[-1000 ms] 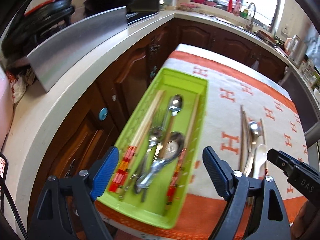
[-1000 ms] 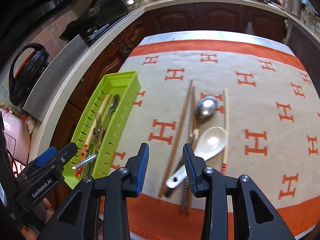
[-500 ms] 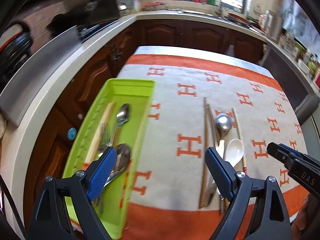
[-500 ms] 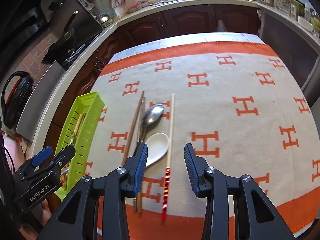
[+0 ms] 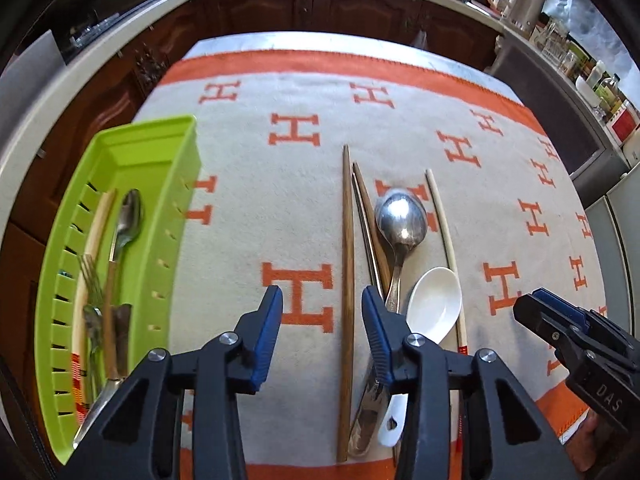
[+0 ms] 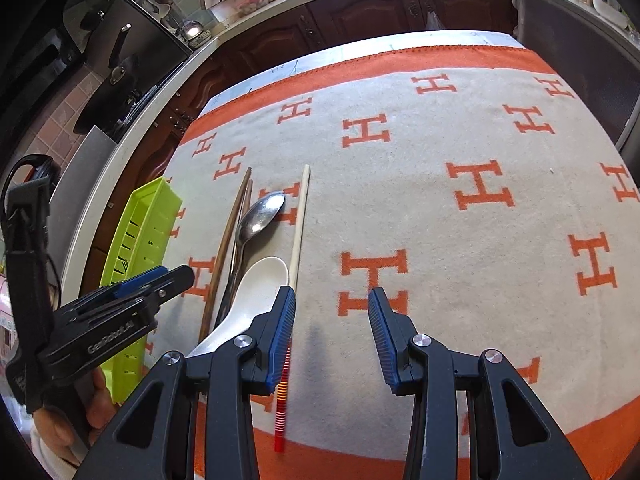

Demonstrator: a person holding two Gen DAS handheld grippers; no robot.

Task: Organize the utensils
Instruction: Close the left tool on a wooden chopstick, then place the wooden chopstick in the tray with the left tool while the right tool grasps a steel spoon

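Since a second ago the left gripper (image 5: pixel 322 322) has swung from the green tray (image 5: pixel 120 152) to straddle the dark chopstick (image 5: pixel 347 280), jaws closing, while the right gripper (image 6: pixel 331 330) hovers, jaws half-spread, empty, beside the pale chopstick (image 6: pixel 299 224).

Both wrist cameras look steeply down, close over the orange-patterned cloth (image 5: pixel 280 208). Both see the white spoon (image 5: pixel 434 304) and green tray (image 6: pixel 140 232).
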